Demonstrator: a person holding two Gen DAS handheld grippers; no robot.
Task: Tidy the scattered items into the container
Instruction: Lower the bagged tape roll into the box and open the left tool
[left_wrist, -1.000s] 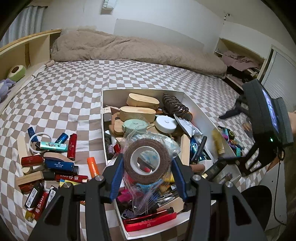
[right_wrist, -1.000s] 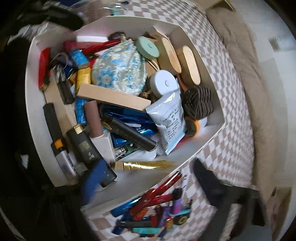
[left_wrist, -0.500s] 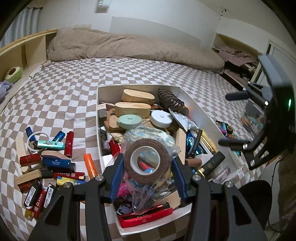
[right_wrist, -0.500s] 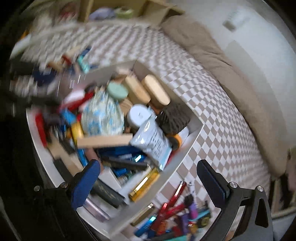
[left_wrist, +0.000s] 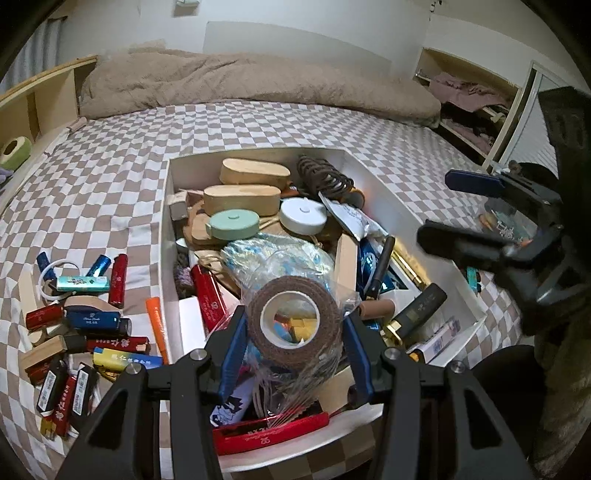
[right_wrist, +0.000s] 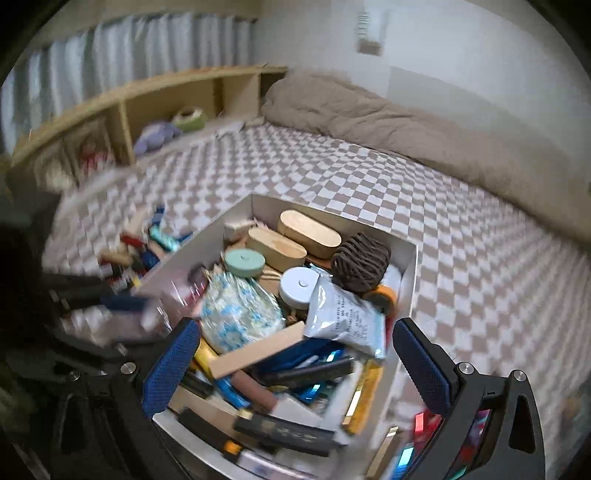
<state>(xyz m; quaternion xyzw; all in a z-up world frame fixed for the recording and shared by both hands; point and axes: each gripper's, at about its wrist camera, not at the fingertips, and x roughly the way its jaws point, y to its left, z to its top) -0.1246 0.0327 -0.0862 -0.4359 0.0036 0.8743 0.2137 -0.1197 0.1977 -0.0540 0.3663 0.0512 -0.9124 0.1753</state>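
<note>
My left gripper (left_wrist: 293, 334) is shut on a brown tape roll (left_wrist: 258, 314) wrapped in a clear plastic bag, held just above the near end of the white box (left_wrist: 373, 184). The box is packed with wooden cases, round tins, a floral pouch (right_wrist: 236, 314) and pens. Scattered lighters and tubes (left_wrist: 85, 325) lie on the checkered sheet left of the box. My right gripper (right_wrist: 295, 354) hangs open over the box's (right_wrist: 240, 218) near right corner with nothing between its fingers. In the left wrist view the right gripper (left_wrist: 480, 214) shows at the right edge.
More small items (right_wrist: 417, 424) lie on the sheet right of the box. A beige duvet (left_wrist: 240, 81) lies along the far side of the bed. A wooden shelf (right_wrist: 147, 107) with a green roll runs along the left. A wardrobe (left_wrist: 476, 107) stands far right.
My right gripper has rolled upright and risen, now looking across the box. My left gripper has edged slightly forward and down with the tape roll still in it.
</note>
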